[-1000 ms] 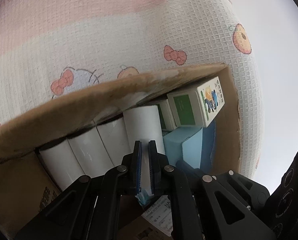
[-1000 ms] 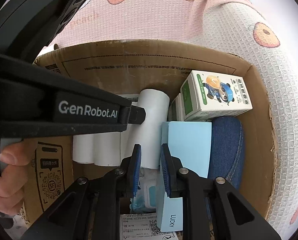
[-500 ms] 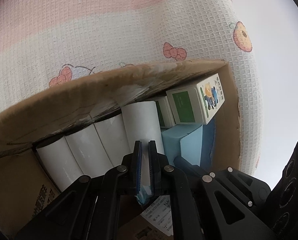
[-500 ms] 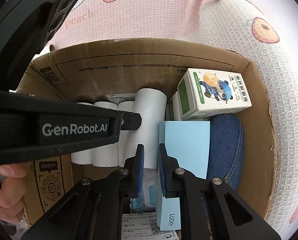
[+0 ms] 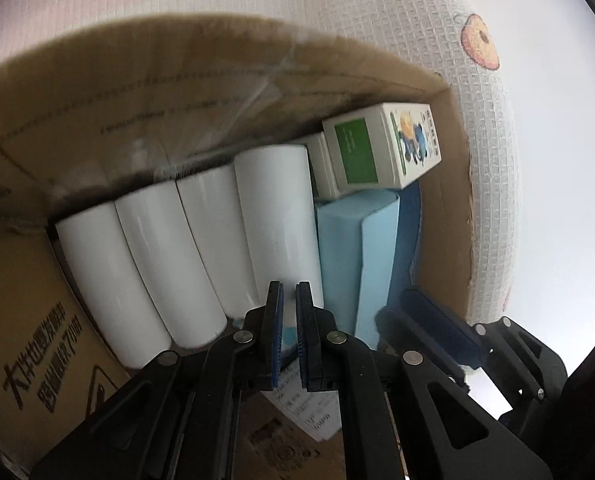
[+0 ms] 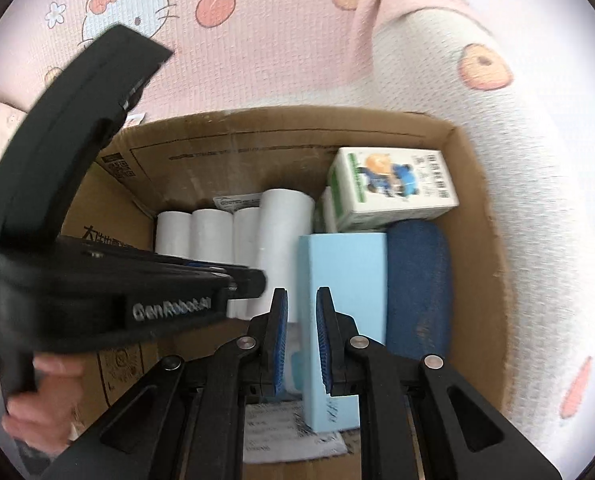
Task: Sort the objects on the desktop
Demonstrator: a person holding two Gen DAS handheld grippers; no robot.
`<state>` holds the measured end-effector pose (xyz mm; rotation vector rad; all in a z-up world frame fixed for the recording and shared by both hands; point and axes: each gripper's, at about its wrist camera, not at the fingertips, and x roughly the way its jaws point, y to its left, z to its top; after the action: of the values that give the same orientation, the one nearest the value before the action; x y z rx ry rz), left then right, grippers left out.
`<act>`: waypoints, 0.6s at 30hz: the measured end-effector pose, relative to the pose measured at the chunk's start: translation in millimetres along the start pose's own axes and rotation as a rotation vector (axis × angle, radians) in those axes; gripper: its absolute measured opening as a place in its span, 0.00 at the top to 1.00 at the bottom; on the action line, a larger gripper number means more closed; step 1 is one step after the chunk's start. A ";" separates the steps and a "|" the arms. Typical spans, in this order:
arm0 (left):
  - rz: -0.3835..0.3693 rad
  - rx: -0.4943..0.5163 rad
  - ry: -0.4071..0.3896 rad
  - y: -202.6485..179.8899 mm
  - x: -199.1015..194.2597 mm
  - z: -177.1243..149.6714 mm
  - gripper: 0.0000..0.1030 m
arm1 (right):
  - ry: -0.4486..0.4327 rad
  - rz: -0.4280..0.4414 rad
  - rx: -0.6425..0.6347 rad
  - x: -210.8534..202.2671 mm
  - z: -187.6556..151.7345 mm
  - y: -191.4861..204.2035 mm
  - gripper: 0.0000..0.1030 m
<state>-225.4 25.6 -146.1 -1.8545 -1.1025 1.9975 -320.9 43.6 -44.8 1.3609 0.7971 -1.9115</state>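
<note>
Hovered over the packed cardboard box (image 6: 477, 216): left gripper (image 5: 289, 336) with jaws nearly together on nothing, right gripper (image 6: 300, 344) with jaws slightly apart, empty, above the light blue box (image 6: 343, 300). White rolls (image 5: 169, 264) lay at 10 o'clock, the green-and-white carton (image 6: 393, 196) at 1 o'clock. Risked knocking that carton, perched on its neighbours, or clashing grippers in tight quarters.
</note>
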 end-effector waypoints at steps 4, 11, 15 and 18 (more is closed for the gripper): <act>0.001 -0.029 -0.011 0.7 0.6 -2.2 0.93 | 0.014 0.085 0.017 4.7 -26.2 8.8 0.89; -0.030 -0.035 0.011 4.2 3.3 1.1 0.93 | 0.061 0.168 0.003 58.3 -64.1 40.1 0.89; -0.032 -0.016 0.004 2.9 4.9 -1.9 0.93 | 0.054 0.107 0.014 65.6 -60.6 37.9 0.90; -0.037 -0.028 0.007 4.1 6.1 -3.0 0.93 | 0.067 0.075 0.003 67.4 -58.4 41.0 0.90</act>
<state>-222.4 27.5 -153.2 -1.8389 -1.1597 1.9638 -272.6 53.7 -129.6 1.4435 0.7652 -1.8184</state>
